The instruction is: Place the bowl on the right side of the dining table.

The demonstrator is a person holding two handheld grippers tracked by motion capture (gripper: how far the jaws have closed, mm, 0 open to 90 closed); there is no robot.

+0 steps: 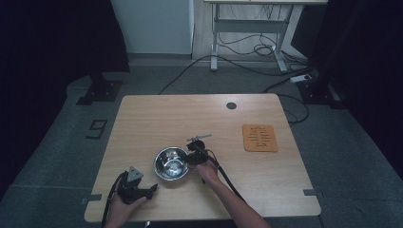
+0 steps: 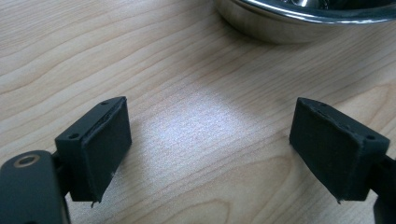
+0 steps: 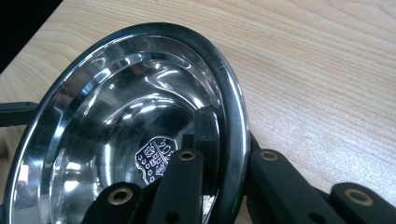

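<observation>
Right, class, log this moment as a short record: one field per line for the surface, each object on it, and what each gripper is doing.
surface: wooden table
bowl: shiny steel bowl, upright, near the front edge
mat: orange mat, on the right, apart from the bowl
left gripper: left gripper, open, nothing between its jaws
right gripper: right gripper, shut on the bowl's rim, one jaw inside, one outside

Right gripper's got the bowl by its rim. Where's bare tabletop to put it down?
Free: the stretch between the steel bowl and the orange mat, and the whole far half of the table up to the round grommet. Crowded: the near left, where the left gripper sits open beside the bowl.
</observation>
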